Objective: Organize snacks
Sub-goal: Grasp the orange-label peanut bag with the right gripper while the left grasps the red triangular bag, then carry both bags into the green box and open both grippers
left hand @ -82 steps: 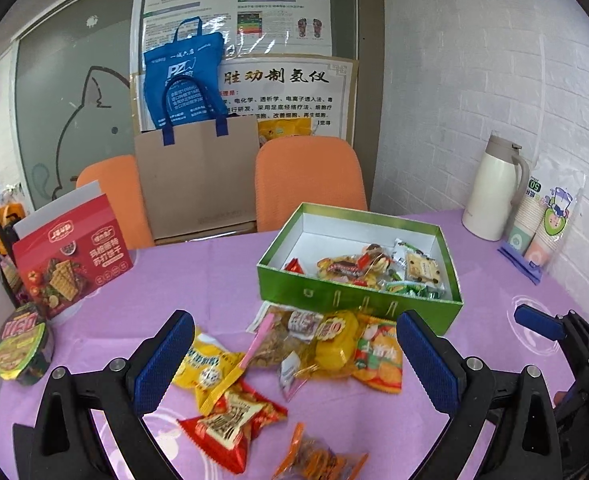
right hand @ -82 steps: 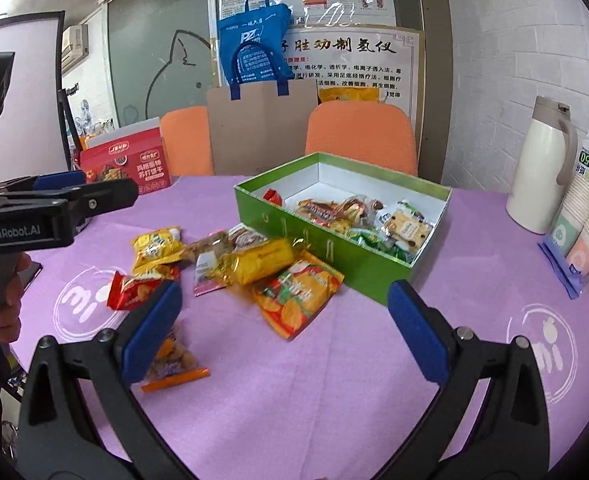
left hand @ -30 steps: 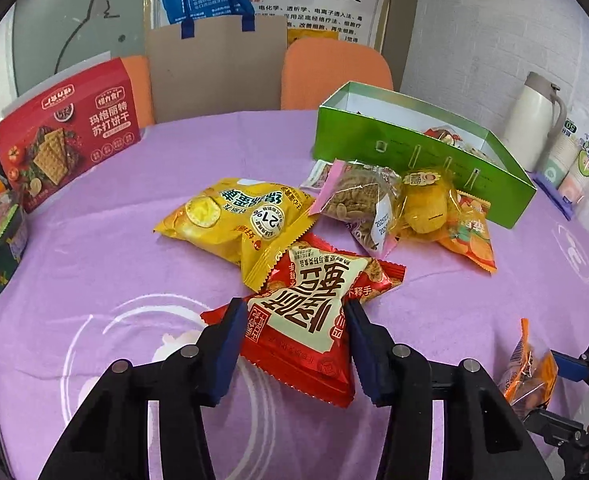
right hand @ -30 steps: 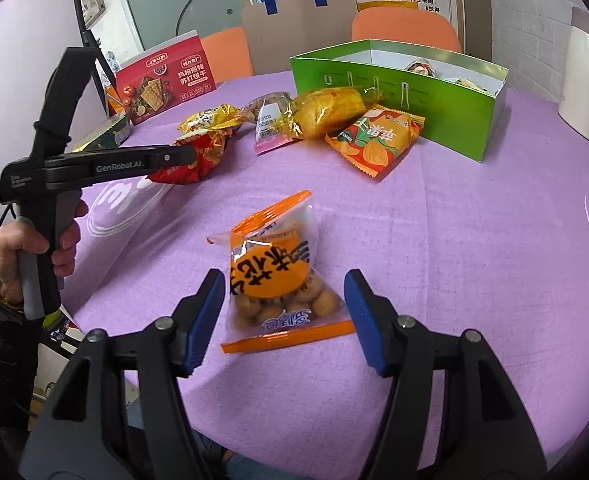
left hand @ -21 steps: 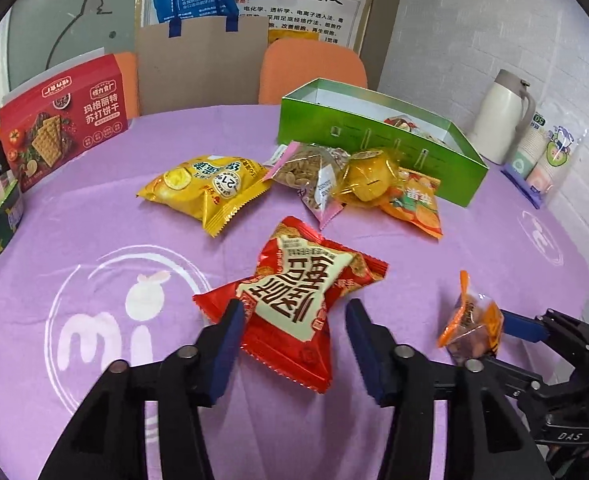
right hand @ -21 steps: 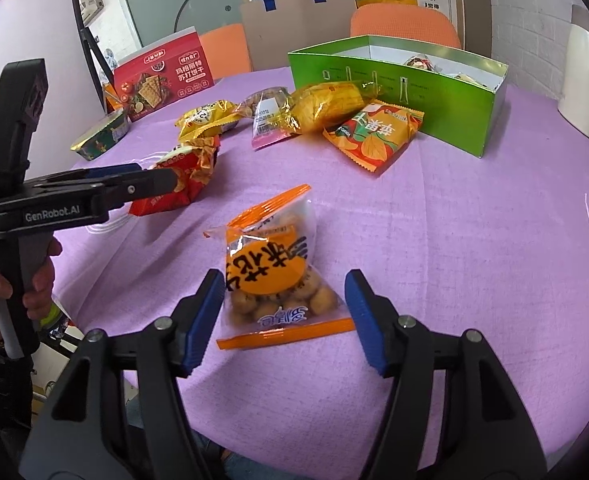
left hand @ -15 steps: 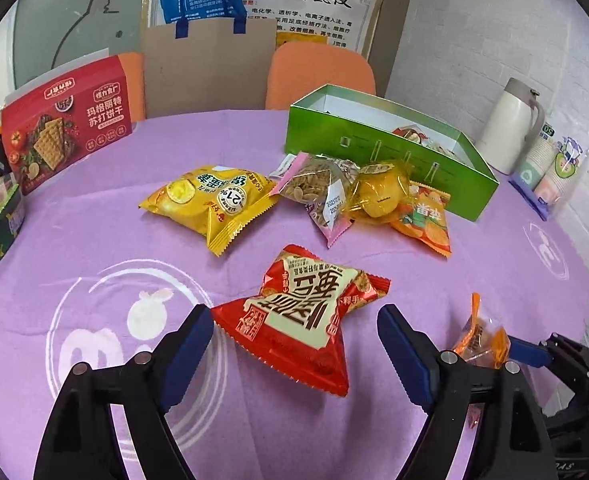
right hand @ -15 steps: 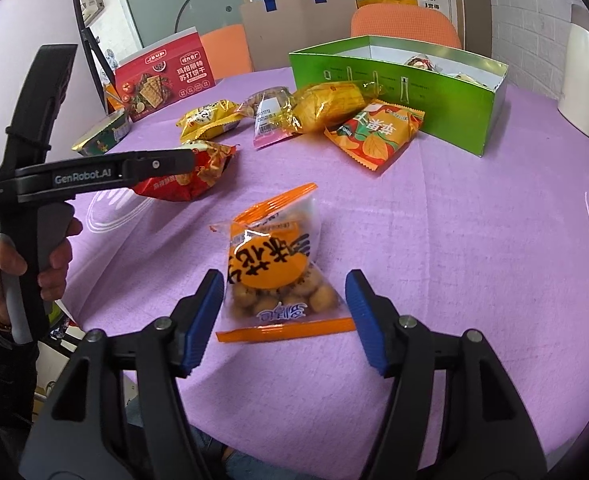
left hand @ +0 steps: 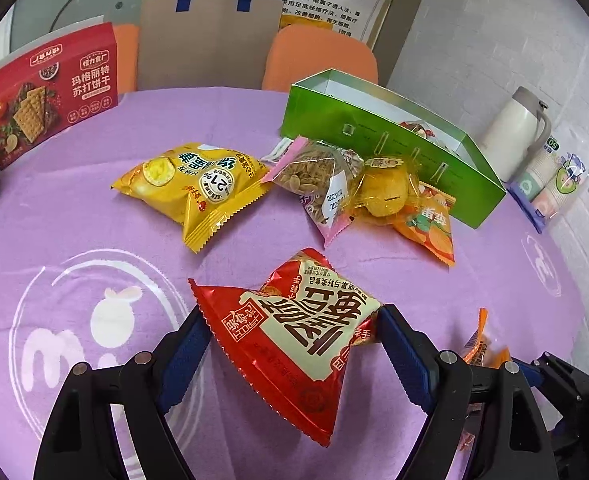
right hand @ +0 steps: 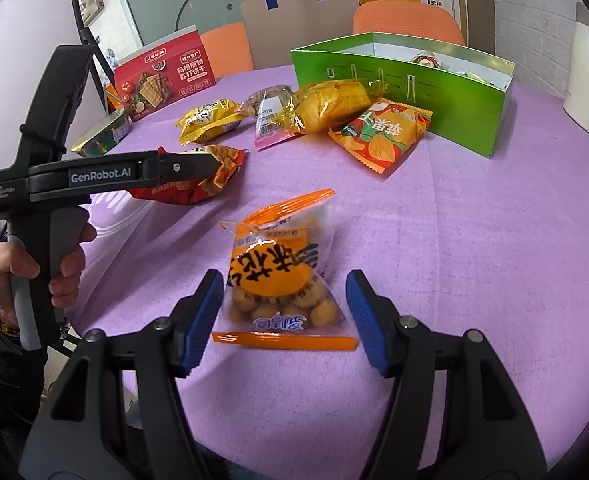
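Left gripper [left hand: 290, 344]: clamped on the red snack packet [left hand: 294, 344], one blue pad at each side edge; the packet sits tilted between the fingers, its lower corner pointing to 6 o'clock (raised off the purple tablecloth [left hand: 94, 216], as the right view shows).
Right gripper [right hand: 282, 316]: pads close against both sides of the orange nut packet [right hand: 282, 276], gripping it; sealed bottom edge nearest the camera.
Green box [left hand: 394, 148]: at 1 o'clock from the left gripper, well apart, open, with snacks inside.
Loose snacks: yellow packet [left hand: 194, 184] at 11 o'clock; seed packet [left hand: 318, 176], yellow cake packet [left hand: 386, 188] and orange crisp packet [left hand: 430, 224] bunched just before the box front.
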{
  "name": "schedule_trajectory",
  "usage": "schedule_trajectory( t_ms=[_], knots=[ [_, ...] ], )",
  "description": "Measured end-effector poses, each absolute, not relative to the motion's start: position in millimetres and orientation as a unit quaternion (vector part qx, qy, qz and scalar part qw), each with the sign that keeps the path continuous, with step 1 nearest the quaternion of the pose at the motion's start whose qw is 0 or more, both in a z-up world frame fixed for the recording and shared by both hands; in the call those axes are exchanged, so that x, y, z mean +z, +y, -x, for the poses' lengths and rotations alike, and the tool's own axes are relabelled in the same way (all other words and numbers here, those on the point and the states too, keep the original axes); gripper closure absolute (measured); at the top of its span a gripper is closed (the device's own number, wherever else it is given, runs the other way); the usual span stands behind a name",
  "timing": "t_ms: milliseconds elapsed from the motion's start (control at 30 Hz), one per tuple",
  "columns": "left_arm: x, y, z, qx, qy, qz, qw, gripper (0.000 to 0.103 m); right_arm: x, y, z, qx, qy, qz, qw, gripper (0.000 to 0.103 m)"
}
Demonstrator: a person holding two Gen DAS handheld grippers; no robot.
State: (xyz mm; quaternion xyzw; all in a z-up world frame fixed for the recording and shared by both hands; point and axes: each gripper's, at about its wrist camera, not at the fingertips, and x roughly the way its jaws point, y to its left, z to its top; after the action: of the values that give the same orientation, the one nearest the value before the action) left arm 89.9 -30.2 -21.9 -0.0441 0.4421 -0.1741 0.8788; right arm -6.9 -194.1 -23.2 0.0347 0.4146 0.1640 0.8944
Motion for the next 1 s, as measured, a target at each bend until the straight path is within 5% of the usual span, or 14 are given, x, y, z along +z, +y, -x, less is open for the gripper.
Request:
schedule_trajectory(
  t_ms=[133,267,467,1000],
  knots=[
    [-22,-30,-90,-0.173,0.439,0.045,0.88,0.02,-25,-193,3,0.163,0.414,-0.038,0.895,0.038],
    [-24,-30,-92,-0.166,0.445,0.034,0.879,0.041,-26,-190,2,0.159,0.412,-0.034,0.897,0.045],
    [-22,-32,-86,-0.162,0.445,0.028,0.88,0.058,-23,-187,3,0.146,0.416,-0.024,0.897,0.051],
    [29,-22,-58,-0.166,0.382,0.028,0.909,0.063,29,-208,2,0.133,0.351,-0.037,0.926,0.052]
  ],
)
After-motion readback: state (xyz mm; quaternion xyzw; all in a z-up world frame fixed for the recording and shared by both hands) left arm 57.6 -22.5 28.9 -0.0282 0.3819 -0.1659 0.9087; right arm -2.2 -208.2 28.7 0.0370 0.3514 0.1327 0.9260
